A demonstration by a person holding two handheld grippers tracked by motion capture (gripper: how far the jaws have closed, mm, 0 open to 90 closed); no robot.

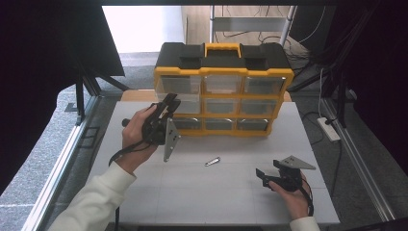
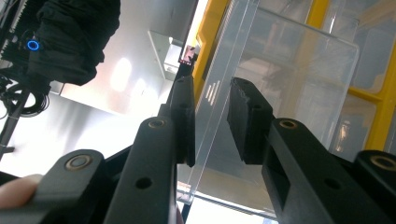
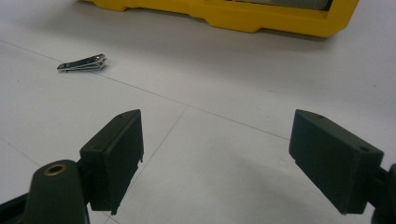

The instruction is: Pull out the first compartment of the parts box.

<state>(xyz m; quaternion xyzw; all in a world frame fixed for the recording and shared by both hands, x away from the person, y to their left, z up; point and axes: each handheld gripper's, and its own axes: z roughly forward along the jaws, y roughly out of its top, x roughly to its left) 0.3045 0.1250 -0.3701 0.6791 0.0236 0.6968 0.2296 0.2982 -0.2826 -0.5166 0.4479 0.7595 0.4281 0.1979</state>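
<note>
White surface [image 1: 202, 187] carries a yellow organizer [image 1: 223, 89]. The left gripper [image 2: 212, 123] straddles its clear drawer's [image 2: 280, 93] thin front wall at the upper left; jaws not visibly clamped, so pulling may slip or tilt the transparent drawer. The right gripper [image 3: 215, 158] rests released, near a nail clipper [image 3: 82, 63].

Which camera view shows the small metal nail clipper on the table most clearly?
The right gripper view: the nail clipper lies there sharp on the white table, beyond the open right tongs. In the high view it is a tiny silver speck. The left gripper view looks at a clear drawer.
</note>
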